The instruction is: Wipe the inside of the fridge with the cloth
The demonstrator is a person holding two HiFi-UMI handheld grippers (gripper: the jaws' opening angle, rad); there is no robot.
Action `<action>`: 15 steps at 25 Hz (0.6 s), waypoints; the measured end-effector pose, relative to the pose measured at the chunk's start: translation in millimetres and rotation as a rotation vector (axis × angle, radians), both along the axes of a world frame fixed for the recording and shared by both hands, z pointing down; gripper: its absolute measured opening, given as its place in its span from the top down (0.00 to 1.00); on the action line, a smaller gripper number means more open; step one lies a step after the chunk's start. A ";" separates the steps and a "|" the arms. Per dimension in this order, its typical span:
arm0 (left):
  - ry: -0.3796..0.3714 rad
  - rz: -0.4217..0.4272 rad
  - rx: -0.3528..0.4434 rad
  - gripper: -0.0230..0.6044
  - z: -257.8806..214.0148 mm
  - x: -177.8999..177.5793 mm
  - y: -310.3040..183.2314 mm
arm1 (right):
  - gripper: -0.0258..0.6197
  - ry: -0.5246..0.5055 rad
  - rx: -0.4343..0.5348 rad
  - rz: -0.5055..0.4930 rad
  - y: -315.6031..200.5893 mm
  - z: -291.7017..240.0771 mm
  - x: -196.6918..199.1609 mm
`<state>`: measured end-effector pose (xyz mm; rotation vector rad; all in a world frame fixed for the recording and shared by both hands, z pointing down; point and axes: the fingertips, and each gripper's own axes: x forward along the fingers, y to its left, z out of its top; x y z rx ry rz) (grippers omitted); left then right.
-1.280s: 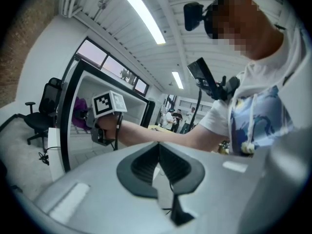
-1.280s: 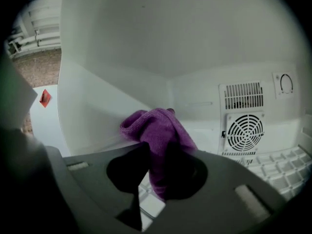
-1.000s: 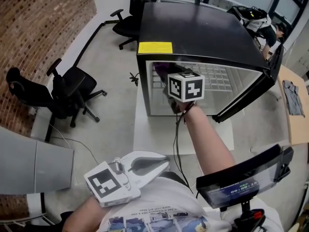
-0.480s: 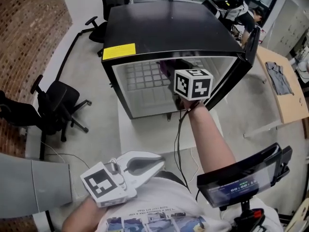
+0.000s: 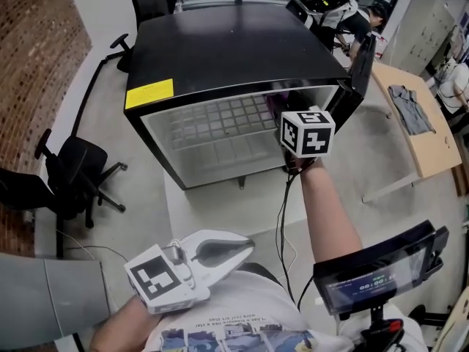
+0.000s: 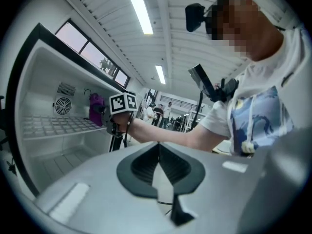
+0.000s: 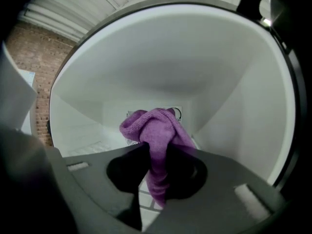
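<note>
Head view looks steeply down on the fridge (image 5: pixel 220 50) top and open front. Left gripper view, low by the torso (image 6: pixel 253 116), faces sideways into it from well back. Right gripper view sits inside, close, facing the back wall (image 7: pixel 111 123) past the cloth (image 7: pixel 156 140). All share the interior.

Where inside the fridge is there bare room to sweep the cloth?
The wire shelf lies bare from the fridge's left wall to the middle, and so does the floor beneath it. Only the right end, by the door, is taken, by the right gripper holding the cloth.
</note>
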<state>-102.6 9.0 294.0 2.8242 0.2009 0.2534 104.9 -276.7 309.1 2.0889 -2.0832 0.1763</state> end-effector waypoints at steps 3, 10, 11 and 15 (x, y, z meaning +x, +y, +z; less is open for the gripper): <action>-0.002 0.014 0.000 0.96 -0.2 4.6 -0.2 | 0.84 0.084 -0.044 0.008 3.3 17.4 2.1; -0.014 0.009 -0.007 0.96 0.1 7.5 -2.1 | 0.84 0.064 -0.085 -0.047 1.0 42.4 -18.7; -0.014 0.004 -0.007 0.96 0.2 6.6 -2.2 | 0.84 0.063 -0.087 -0.058 0.4 43.4 -24.4; -0.015 -0.023 -0.008 0.96 0.4 -0.4 -4.2 | 0.84 0.043 -0.090 -0.098 -1.5 47.5 -49.0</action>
